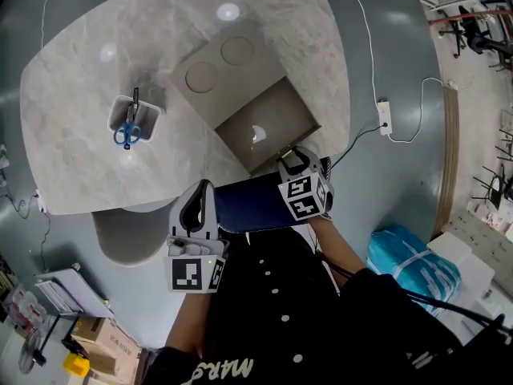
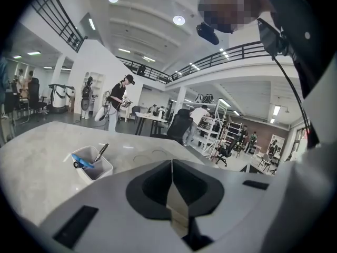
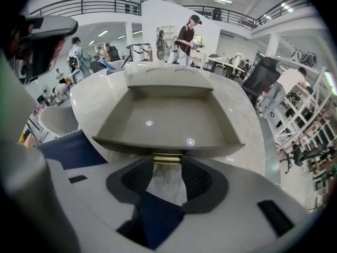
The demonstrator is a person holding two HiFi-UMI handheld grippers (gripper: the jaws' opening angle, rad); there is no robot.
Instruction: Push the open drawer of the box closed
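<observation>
We count one box [image 1: 216, 62] on the pale marble table [image 1: 80, 95], just above the middle of the head view, with two round circles on its lid. Its single drawer [image 1: 268, 115] stands pulled out toward the lower right, open and empty apart from spots of reflected light. One brass handle [image 3: 167, 158] sits on the drawer's front edge.

There are two grippers, each carrying one marker cube. The right gripper [image 3: 167, 173] is at the centre of the head view, right at the drawer's front. In its own view the jaws stand apart with marble showing through the gap, and the handle lies just at the mouth of that gap. We cannot tell whether the pads touch it, and nothing is clamped. The left gripper [image 2: 171, 181] is at the lower left of centre in the head view, off the table's edge and well apart from the box. Its jaws are together at the tips, with nothing between them.

At the left of the head view stands one white cup [image 1: 120, 115], well apart from the box. It holds one pair of blue-handled scissors [image 1: 127, 135] and one dark pen [image 1: 135, 101].

At the right of the head view, one white power strip [image 1: 385, 117] lies on the floor beside the table.
</observation>
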